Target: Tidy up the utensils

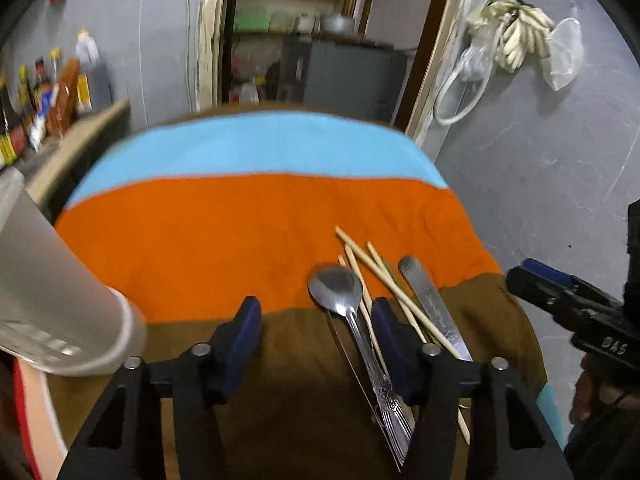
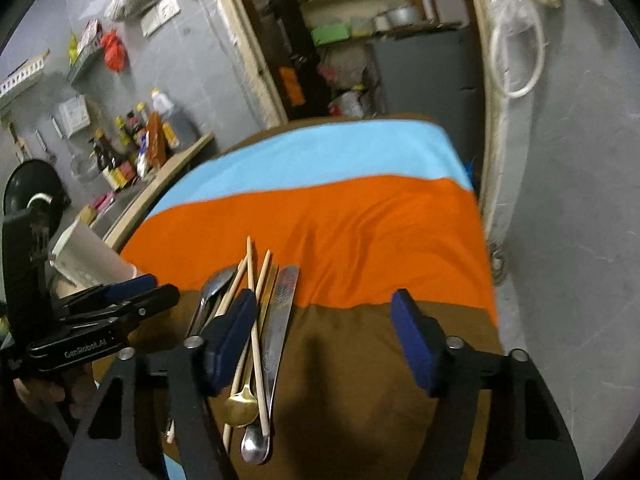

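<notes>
A pile of utensils lies on the striped cloth (image 1: 224,240): a steel spoon (image 1: 340,292), several wooden chopsticks (image 1: 372,268) and a flat steel handle (image 1: 432,304). My left gripper (image 1: 316,344) is open and empty, its right finger over the spoon's handle. In the right wrist view the pile shows a gold spoon (image 2: 240,408), a small steel spoon (image 2: 254,446), chopsticks (image 2: 252,280) and the flat steel handle (image 2: 280,320). My right gripper (image 2: 324,344) is open and empty, its left finger over the pile. A white cup-like holder (image 1: 52,288) lies tilted at the left.
The cloth (image 2: 340,224) has blue, orange and brown bands. Sauce bottles (image 1: 44,96) stand on a counter at the left. A doorway with shelves (image 1: 304,32) is behind the table. A grey wall (image 1: 540,160) is on the right. The right gripper shows in the left wrist view (image 1: 560,300).
</notes>
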Demonstrator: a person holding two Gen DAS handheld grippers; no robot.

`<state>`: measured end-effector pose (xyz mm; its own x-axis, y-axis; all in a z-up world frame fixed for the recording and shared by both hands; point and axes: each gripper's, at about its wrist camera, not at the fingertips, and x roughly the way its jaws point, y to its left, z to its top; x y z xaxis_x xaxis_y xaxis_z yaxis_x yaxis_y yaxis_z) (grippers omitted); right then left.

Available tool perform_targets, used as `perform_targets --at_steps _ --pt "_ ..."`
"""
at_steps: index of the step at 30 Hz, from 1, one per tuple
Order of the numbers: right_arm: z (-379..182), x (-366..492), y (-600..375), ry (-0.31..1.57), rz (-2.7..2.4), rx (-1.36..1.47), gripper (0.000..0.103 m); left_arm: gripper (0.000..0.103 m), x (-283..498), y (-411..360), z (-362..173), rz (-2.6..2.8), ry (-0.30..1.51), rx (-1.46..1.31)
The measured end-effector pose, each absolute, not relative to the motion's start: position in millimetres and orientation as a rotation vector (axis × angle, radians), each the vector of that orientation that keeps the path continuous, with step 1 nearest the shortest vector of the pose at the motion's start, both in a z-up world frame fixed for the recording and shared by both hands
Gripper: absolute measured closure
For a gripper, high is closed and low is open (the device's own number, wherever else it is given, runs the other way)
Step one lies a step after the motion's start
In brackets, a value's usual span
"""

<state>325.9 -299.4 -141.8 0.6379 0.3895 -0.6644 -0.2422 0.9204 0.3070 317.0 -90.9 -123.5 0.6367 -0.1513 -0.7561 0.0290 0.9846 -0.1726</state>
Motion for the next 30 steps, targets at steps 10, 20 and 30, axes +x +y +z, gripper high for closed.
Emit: perform_targets --at_steps 10,20,30 --pt "-169.6 353.7 -269.9 0.891 0.471 0.15 0.055 0.06 331.9 -100.6 -149.5 -0.131 0.987 -0.178" --pt "-175.8 360.3 -256.9 0.932 0.528 0.116 0.055 0.081 335.1 -89.6 -146.8 -0.103 1.004 -0.225" --pt "-177.3 372.6 -255.6 0.976 0.486 0.085 0.071 0.081 334.9 -67.9 -146.8 -0.059 1.004 -0.293"
